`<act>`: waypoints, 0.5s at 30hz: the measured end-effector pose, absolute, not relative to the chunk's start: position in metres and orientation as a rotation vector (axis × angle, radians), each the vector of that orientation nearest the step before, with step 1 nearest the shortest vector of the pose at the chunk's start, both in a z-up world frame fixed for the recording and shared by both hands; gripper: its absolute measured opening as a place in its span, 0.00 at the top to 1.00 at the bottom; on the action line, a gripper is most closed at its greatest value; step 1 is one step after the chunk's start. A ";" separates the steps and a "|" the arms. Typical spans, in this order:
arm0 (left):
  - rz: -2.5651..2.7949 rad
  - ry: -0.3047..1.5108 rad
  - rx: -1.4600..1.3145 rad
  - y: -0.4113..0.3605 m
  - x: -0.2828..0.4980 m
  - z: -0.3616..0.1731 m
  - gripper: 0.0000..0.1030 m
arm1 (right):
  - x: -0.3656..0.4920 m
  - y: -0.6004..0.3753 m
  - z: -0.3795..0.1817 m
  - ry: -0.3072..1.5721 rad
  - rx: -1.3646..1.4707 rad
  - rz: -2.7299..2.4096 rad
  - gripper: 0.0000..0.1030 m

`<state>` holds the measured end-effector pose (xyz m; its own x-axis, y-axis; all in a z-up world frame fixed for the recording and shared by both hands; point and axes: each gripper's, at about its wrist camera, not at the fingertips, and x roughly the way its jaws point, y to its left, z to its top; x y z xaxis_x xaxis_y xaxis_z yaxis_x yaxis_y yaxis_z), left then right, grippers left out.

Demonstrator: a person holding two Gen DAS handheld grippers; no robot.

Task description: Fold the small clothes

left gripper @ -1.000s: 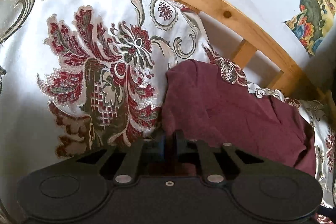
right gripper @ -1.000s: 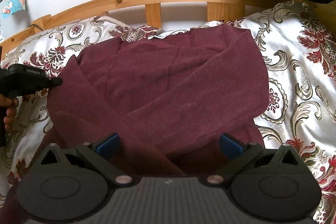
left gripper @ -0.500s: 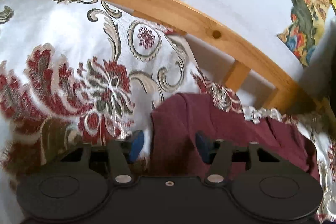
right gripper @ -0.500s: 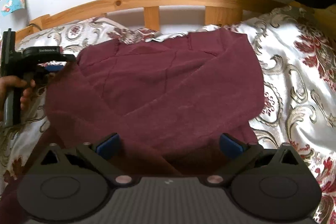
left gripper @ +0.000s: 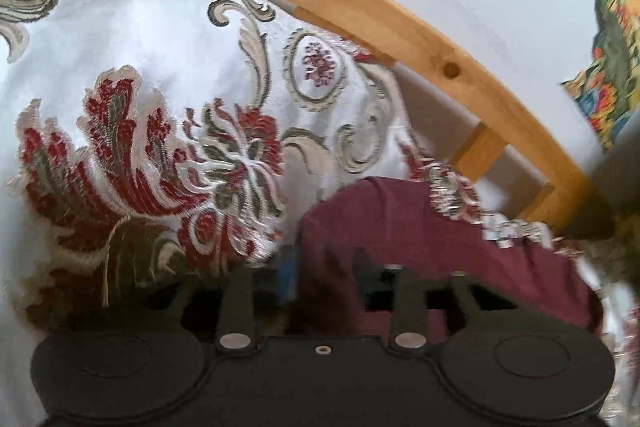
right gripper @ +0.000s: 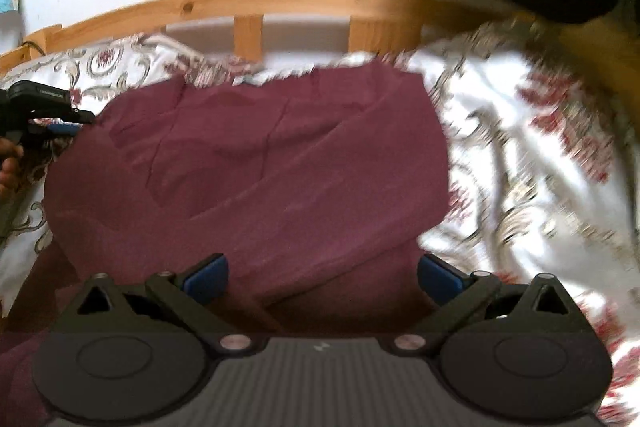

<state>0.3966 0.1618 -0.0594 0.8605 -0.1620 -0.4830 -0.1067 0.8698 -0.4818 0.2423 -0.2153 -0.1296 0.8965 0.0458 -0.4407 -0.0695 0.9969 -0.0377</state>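
Maroon garment (right gripper: 256, 163) lies widthwise along headboard (right gripper: 280, 1); both grippers (right gripper: 322, 277) (left gripper: 326, 267) spread, empty.

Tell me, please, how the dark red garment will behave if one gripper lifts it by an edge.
The dark red garment would probably droop: it lies flat with soft creases and a sleeve folded across. It looks thin, so likely light. On the glossy bedspread it may slide when pushed.

A second ago the left gripper (left gripper: 326, 273) was clamped shut at the maroon garment (right gripper: 256, 163); now its fingers stand parted around the cloth's edge (blurred in the left wrist view). It has moved up toward the wooden headboard (right gripper: 280, 1). The right gripper (right gripper: 322, 275) has shifted slightly nearer that headboard.
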 end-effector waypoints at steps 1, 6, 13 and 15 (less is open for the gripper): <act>-0.029 0.535 -0.521 0.159 0.389 -0.054 0.39 | 0.239 -0.218 -0.125 0.441 -0.060 0.052 0.00; -0.001 0.551 -0.423 0.148 0.349 -0.037 0.22 | 0.218 -0.226 -0.105 0.370 -0.086 0.012 0.00; 0.016 0.648 -0.409 0.140 0.291 -0.014 0.07 | 0.189 -0.233 -0.087 0.324 -0.134 -0.016 0.00; -0.019 0.666 -0.431 0.136 0.273 -0.010 0.03 | 0.177 -0.238 -0.086 0.327 -0.127 -0.014 0.00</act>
